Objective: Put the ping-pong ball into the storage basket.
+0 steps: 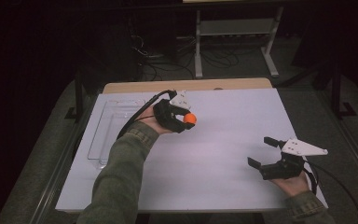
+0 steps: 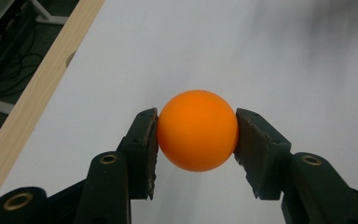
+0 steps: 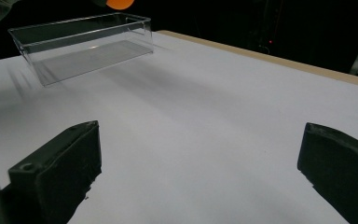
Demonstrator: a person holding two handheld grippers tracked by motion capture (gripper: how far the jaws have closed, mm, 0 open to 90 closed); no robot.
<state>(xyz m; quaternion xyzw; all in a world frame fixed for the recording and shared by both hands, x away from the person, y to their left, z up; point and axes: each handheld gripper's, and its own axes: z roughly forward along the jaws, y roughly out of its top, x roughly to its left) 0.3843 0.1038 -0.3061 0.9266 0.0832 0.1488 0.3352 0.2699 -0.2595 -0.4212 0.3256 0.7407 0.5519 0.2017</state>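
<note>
The left tool (image 2: 196, 133) pinches one orange ball (image 2: 197, 130); the right gripper view shows the right tool (image 3: 200, 172) spread, facing one clear tray (image 3: 81, 44).

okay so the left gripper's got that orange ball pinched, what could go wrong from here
1. The left gripper holds the orange ball only at two small spots on its round sides, so it might squirt out if the squeeze eases or the hand jerks.
2. If dropped on the flat white table, it would likely roll off an edge.
3. The clear plastic bin looks light and could slide if bumped.
</note>
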